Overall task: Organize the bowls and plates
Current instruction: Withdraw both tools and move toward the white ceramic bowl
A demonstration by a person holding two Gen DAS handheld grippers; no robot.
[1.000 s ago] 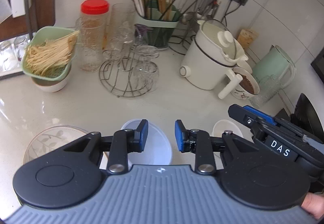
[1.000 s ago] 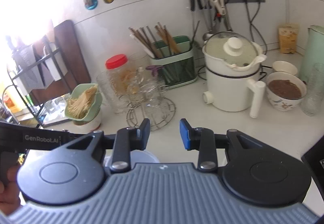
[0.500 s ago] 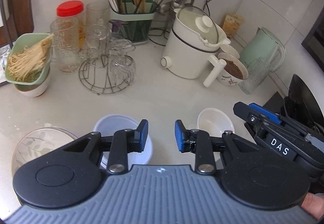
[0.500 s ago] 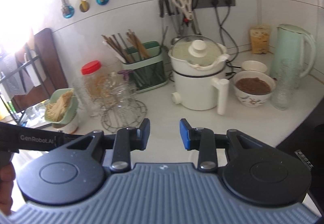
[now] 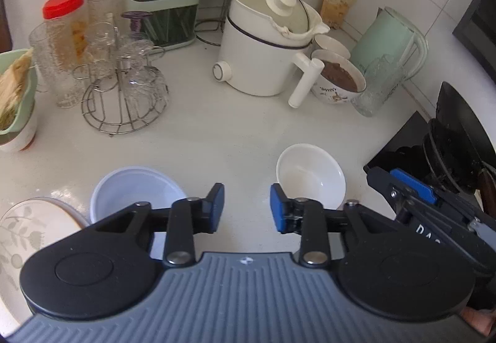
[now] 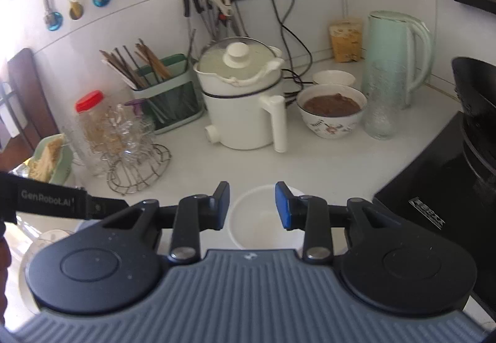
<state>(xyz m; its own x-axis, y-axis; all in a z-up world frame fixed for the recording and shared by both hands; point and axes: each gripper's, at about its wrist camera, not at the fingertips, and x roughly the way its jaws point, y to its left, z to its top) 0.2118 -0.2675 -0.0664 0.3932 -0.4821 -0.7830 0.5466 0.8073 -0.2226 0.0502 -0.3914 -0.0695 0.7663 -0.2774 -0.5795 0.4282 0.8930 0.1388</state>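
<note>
So, worktop (image 5: pixel 217 138): white and crowded at the back. Three dishes sit at the near edge, so there is little room to slip.
Electric pot (image 5: pixel 263 51): big, white, with a lid and a long handle sticking out toward the front. A wide swing of a bowl could knock that handle.
Glass rack (image 5: pixel 124 95): wire stand with glasses hanging upside down. A bump could make them fall and break.
Brown-filled bowl (image 5: pixel 338 79): full, just beside the pot handle. A knock could spill it.
Leaf plate (image 5: pixel 28 225): at the near left edge, partly hidden under the left tool. It sits close to the rim of the worktop and could slide off.
Pale blue bowl (image 5: pixel 133 188): just beside the leaf plate, under the left finger. It looks smooth, so a grab on the thin rim may slip.
Small white bowl (image 5: pixel 310 175): empty, near right. In the right view it shows between the right fingers.
Left tongs (image 5: pixel 246 208): opening now, nothing between them, over bare worktop between the two bowls. Coming down there, they would catch nothing.
Right tongs (image 6: pixel 252 205): held narrow, holding nothing, hanging over the white bowl. That gap may be too small, and the fingers could push the bowl away.
</note>
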